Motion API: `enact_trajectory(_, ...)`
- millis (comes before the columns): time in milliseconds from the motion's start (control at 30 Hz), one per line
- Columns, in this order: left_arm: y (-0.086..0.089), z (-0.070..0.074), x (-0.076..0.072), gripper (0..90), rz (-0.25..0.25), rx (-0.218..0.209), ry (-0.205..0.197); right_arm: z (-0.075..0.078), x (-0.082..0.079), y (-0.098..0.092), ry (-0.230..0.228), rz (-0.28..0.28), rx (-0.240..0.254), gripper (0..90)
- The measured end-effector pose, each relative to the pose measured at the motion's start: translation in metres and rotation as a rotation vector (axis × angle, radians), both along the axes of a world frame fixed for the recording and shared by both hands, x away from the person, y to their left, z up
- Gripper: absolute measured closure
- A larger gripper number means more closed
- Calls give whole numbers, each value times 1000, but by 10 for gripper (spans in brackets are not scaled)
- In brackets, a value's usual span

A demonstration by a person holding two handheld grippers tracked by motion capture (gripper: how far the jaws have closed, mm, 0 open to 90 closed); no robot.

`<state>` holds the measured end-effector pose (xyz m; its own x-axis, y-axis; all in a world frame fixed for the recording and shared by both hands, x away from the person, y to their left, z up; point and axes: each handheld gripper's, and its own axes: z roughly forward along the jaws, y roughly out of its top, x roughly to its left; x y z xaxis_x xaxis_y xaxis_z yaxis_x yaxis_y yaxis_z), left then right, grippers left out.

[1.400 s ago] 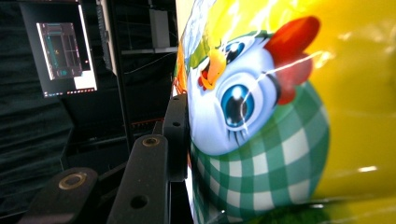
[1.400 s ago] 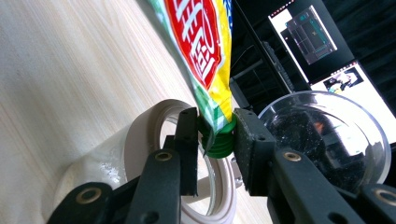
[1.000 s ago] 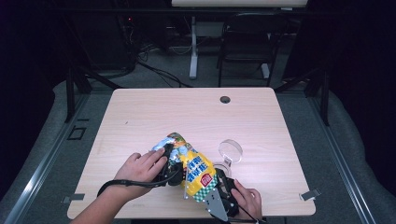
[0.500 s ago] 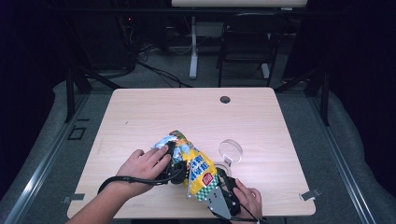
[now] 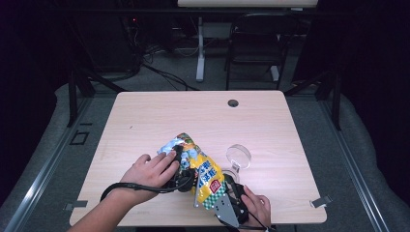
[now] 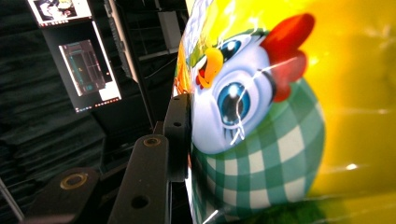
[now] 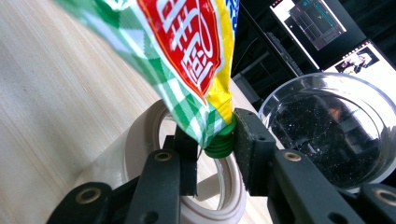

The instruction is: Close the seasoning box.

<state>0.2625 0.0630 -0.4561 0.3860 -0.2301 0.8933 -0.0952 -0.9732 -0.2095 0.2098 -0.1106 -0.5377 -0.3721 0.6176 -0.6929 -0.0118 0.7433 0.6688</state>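
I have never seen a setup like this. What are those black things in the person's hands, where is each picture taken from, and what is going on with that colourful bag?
No robot here: a person holds a hand-operated gripper in each hand. One picture looks down from above the pale wooden table. The other two come from cameras riding on each gripper.

The left gripper clamps the body of a shiny yellow and green-checked snack pouch with a cartoon chick; one of its black fingers presses the foil. The right gripper closes its fingers on the pouch's small green screw cap.

On the table also lie a clear round plastic dish and a white tape roll.
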Motion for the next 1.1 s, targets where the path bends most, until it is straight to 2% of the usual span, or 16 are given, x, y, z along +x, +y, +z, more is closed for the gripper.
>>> enact_trajectory(533,-4,1,-5,694,-29,70,-75,-2,0,0,-8,0,5,712)
enact_trajectory(700,-5,-1,-7,694,-46,75,-111,-2,0,0,-6,-3,9,711)
enact_trajectory(867,-5,-1,-8,695,-46,78,-112,-2,0,0,-5,-3,11,711)
enact_trajectory(900,-5,-1,-8,695,-49,85,-122,-2,0,0,-5,-2,11,711)
enact_trajectory(967,-4,-1,-8,695,-49,80,-115,-2,-1,0,-3,-3,4,711)
enact_trajectory(1100,-4,-1,-9,696,-59,91,-130,-2,-1,1,-5,1,4,710)
